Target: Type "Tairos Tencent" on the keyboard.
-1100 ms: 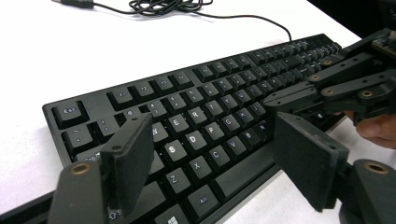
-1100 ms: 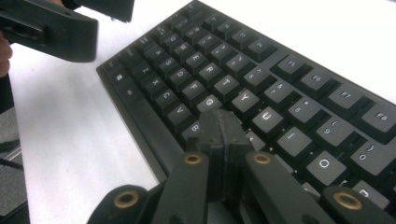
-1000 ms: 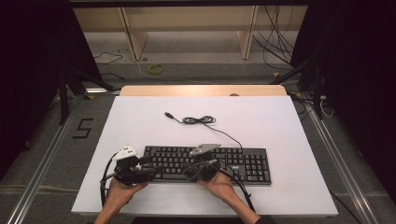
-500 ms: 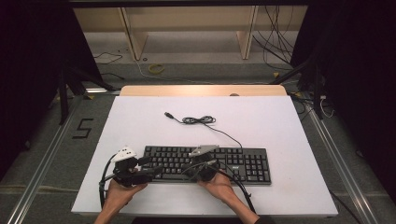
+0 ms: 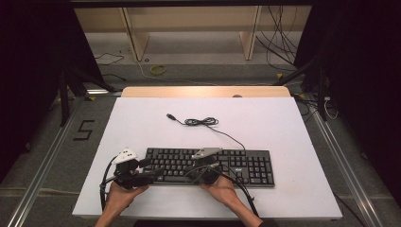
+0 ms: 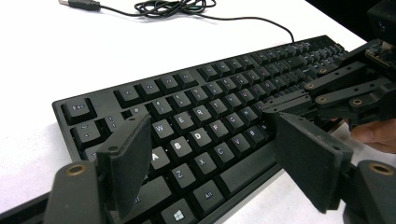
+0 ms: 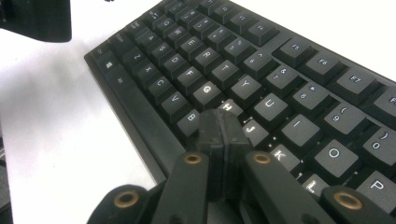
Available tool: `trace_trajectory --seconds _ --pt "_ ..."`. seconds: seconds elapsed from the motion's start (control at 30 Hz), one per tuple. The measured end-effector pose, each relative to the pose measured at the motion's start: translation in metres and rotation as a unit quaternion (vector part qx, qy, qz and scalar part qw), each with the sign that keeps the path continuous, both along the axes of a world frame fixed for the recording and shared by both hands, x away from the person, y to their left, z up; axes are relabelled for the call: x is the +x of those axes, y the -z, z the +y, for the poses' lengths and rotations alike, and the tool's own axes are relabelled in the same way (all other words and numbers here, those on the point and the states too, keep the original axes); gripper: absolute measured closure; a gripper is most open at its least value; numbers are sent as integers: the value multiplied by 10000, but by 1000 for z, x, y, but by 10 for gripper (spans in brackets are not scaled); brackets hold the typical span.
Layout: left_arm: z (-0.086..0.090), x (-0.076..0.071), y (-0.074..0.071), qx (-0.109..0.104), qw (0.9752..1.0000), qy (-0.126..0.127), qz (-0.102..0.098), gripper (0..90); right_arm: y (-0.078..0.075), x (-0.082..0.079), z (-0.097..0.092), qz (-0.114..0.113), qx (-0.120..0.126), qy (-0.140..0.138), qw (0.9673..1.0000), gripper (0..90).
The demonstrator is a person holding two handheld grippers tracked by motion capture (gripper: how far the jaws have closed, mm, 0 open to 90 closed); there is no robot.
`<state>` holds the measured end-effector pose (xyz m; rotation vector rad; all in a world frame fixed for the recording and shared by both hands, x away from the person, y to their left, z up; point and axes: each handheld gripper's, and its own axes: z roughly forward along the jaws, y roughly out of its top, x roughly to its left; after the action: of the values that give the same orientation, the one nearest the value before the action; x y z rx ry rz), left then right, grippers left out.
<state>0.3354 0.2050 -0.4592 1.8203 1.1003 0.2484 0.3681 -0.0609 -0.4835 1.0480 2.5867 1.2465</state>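
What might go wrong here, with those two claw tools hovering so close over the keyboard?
The right gripper is shut, and its blunt tip sits among the H, N and J keys, so a press may well catch two keys at once. The left gripper stands open astride the keyboard; lowered, its wide pads could strike several keys at once. The keyboard's loose cable lies coiled on the white table, so a sideways shove might drag it.

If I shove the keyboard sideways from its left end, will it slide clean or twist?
The keyboard looks rigid and flat, so it should probably slide without tipping. Pushed at one end it would likely pivot. Its loosely coiled cable looks floppy and should trail with little drag.
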Motion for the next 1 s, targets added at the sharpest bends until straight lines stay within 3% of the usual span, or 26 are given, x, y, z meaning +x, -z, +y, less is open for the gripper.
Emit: trace_trajectory --seconds 0.7,1.0 --pt "0 1 -1 -13 10000 -30 -15 270 -8 0 -7 14 318 42 9995 847" --pt "0 2 -2 -11 10000 -37 -22 268 -13 -2 -9 -29 499 -58 9987 698"
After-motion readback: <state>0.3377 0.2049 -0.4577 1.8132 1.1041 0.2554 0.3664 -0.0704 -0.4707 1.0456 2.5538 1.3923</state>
